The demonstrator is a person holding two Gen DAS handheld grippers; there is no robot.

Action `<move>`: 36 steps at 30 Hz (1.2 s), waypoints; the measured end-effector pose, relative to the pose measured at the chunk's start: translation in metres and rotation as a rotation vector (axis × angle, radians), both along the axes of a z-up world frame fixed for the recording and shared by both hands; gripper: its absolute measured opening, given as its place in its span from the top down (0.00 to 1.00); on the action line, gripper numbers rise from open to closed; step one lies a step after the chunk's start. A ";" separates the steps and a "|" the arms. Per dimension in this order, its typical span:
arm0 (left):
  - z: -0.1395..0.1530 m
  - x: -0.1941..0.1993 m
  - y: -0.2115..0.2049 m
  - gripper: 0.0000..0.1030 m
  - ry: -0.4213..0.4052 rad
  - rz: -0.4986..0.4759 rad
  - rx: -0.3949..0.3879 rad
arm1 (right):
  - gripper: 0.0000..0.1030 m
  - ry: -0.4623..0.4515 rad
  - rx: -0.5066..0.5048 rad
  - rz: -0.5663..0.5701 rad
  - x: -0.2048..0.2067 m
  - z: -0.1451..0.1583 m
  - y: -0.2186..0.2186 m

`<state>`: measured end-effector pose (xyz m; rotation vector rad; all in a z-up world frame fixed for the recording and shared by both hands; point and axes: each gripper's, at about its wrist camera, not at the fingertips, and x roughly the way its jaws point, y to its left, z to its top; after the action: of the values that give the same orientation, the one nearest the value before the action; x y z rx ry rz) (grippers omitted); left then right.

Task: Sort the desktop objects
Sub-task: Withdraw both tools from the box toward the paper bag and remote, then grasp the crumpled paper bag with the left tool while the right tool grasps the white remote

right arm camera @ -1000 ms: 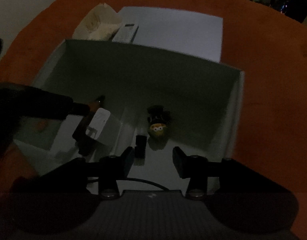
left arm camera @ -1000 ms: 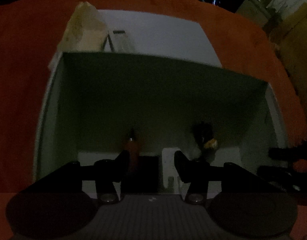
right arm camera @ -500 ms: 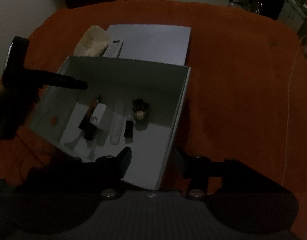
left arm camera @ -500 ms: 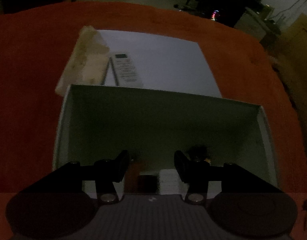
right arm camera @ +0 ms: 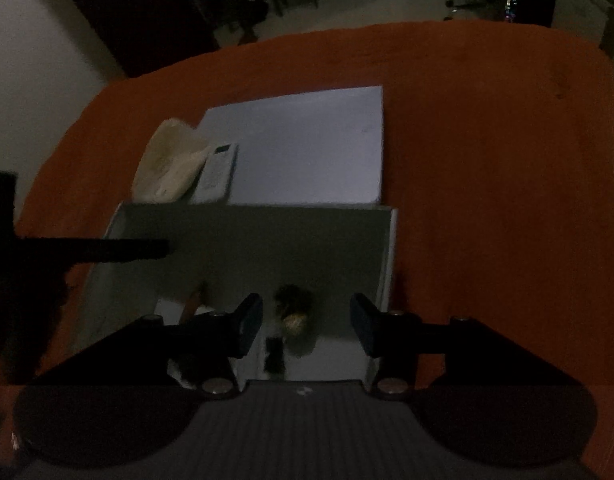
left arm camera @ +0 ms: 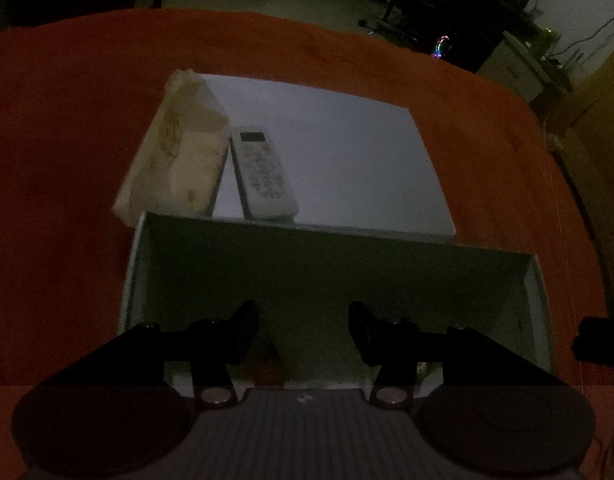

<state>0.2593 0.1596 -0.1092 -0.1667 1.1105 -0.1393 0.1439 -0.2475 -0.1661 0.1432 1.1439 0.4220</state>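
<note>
While both claws, left claw point(left arm camera: 303, 332) and right claw point(right arm camera: 306, 326), stood open and empty, small items lay in the box point(right arm camera: 389, 256) at lower centre; the remote control point(left arm camera: 263, 174) and pouch point(left arm camera: 179, 160) remained outside, upper left.

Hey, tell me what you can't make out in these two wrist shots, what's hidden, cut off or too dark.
- Left wrist view: the box floor is mostly behind the left gripper.
- Right wrist view: the small toy is dark and blurred; no detail.
- Right wrist view: the dark item below it is unidentifiable.
- Both views: remote labels are too small.
- Pouch contents are unseen.
</note>
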 end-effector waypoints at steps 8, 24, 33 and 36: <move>0.002 0.014 0.008 0.56 -0.009 0.044 0.022 | 0.48 -0.007 0.025 -0.020 0.038 -0.026 0.001; 0.016 0.047 0.026 0.43 0.033 0.068 -0.127 | 0.39 -0.023 0.077 0.007 0.132 -0.055 0.062; 0.029 0.072 0.063 0.43 -0.021 0.124 -0.061 | 0.38 0.056 0.024 0.071 0.193 -0.090 0.127; 0.026 0.077 0.072 0.43 -0.009 0.127 -0.056 | 0.38 0.088 0.006 0.110 0.201 -0.104 0.150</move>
<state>0.3364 0.2313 -0.0834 -0.2863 1.0848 -0.0577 0.3446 -0.0978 -0.2702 0.1052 1.2404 0.5212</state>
